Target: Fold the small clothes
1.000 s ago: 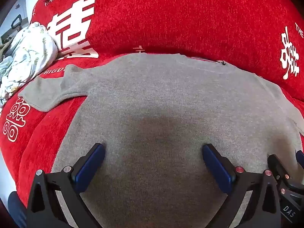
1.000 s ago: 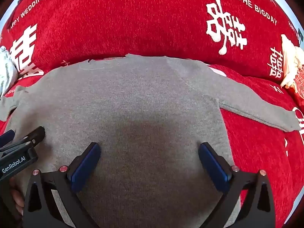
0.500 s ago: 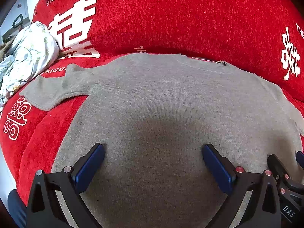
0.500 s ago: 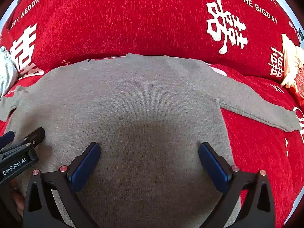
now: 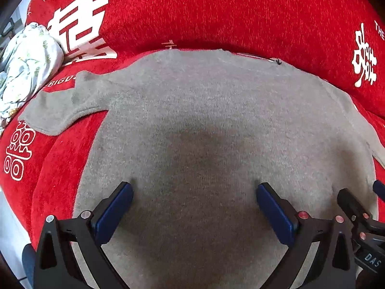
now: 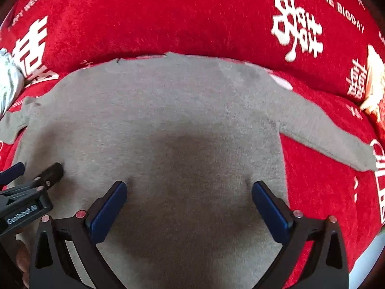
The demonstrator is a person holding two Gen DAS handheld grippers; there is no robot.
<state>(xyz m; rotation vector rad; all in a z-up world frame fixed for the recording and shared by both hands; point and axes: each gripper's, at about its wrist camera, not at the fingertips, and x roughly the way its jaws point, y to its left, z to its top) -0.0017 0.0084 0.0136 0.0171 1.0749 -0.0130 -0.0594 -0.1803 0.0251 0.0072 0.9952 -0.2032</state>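
Note:
A small grey knit sweater [image 5: 204, 120] lies flat on a red cover, collar at the far side, sleeves spread out; it also shows in the right wrist view [image 6: 168, 120]. Its left sleeve [image 5: 62, 108] points left and its right sleeve [image 6: 322, 130] points right. My left gripper [image 5: 193, 190] is open, fingertips resting on the sweater's lower body. My right gripper [image 6: 190, 187] is open, also resting on the lower body, just right of the left one. The right gripper's tip shows in the left wrist view [image 5: 351, 202], and the left gripper's in the right wrist view [image 6: 33, 180].
The red plush cover [image 5: 216, 12] with white characters rises into a back cushion behind the sweater. A crumpled floral cloth [image 5: 26, 62] lies at the far left. A cream and red object [image 6: 375, 89] sits at the far right. The cover's near edge drops off at the left [image 5: 9, 216].
Both grippers have eased slightly forward and lower onto the sweater. The jaws stay open. The sweater has not moved.

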